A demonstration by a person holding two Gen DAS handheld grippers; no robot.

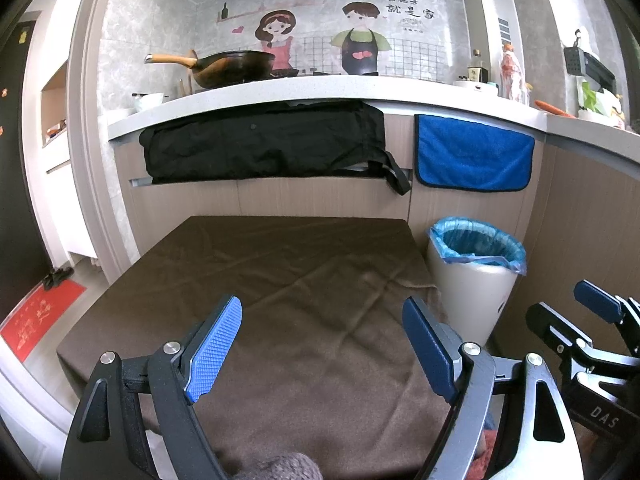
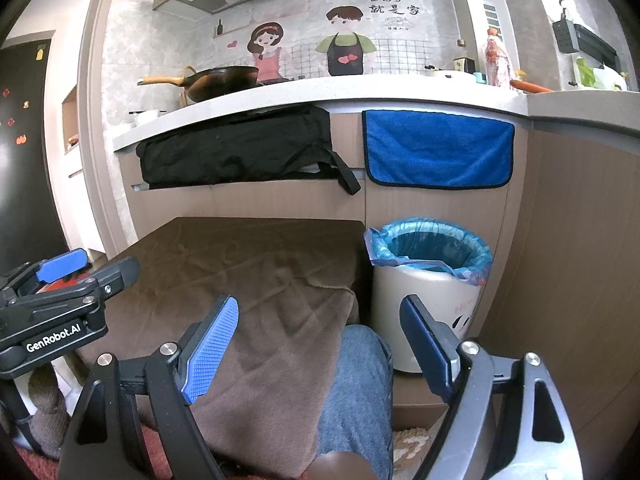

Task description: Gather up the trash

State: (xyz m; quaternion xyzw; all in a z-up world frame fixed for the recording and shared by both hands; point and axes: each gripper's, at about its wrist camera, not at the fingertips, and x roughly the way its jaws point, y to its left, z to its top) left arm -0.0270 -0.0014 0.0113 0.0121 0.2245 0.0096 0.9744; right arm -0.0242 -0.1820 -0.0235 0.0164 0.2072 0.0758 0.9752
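Hovering grippers: left gripper and right gripper both hang low over the near end of the table, side by side; each shows at the edge of the other's view
Left claw: jaws spread wide; nothing between the blue pads; only brown cloth shows in the gap
Right claw: jaws spread wide too; nothing gripped; a denim knee lies under the gap
Table: low, draped in a creased brown cloth; its top is bare; no trash shows on it
Bin: pale bin stands on the floor just beside the table's right edge, against the cabinet; blue liner is folded over its rim; what lies inside I cannot tell
Cabinet front: black bag hangs at left; blue towel hangs at right, above the bin
Counter: wok with a wooden handle sits at left; bottles stand at right
Wall: cartoon couple sticker behind the counter
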